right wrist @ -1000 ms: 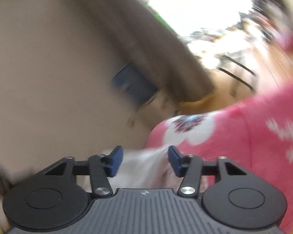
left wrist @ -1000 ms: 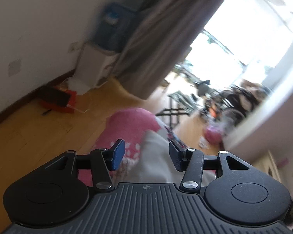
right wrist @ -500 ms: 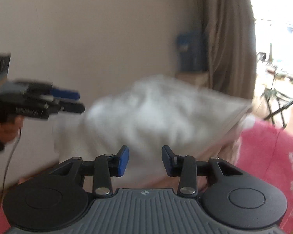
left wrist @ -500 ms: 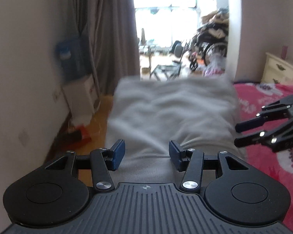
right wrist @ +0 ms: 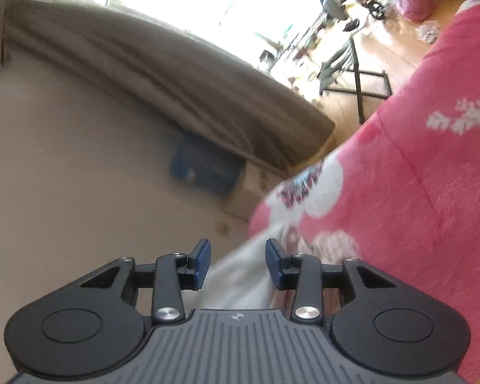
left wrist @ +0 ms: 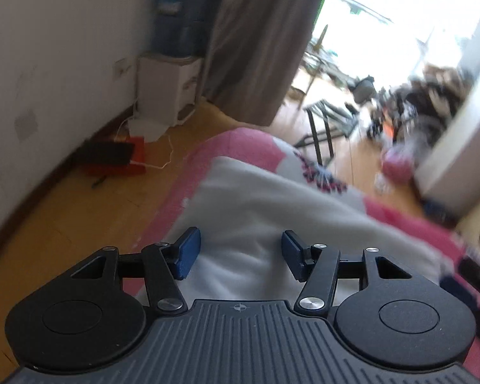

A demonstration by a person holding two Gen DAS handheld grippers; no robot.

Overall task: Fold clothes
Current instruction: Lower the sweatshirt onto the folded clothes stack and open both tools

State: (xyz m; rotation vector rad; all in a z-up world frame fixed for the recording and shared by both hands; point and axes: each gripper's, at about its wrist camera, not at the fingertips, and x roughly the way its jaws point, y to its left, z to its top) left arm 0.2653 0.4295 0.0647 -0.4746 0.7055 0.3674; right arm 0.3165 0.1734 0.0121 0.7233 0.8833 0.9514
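Observation:
A white garment [left wrist: 272, 204] lies on the pink flowered bedspread [left wrist: 233, 140] near the bed's corner. My left gripper [left wrist: 238, 254] is open, its blue pads wide apart just above the garment's near part. In the right wrist view the same white garment [right wrist: 243, 275] runs under my right gripper [right wrist: 238, 264], which is open with the cloth between the pads but not pinched. The pink bedspread [right wrist: 416, 176] fills the right side of that view. Both views are tilted and blurred.
A water dispenser with a blue bottle [left wrist: 176, 16] stands against the wall on a white cabinet [left wrist: 166, 92]. A brown curtain [left wrist: 259, 48] hangs beside a bright window. A red and black box [left wrist: 112, 158] lies on the wooden floor. A black folding frame [left wrist: 323, 121] stands beyond the bed.
Half a second ago the garment was held up and spread in front of both cameras. Now it lies on the bedspread and both grippers have swung down and tilted over it.

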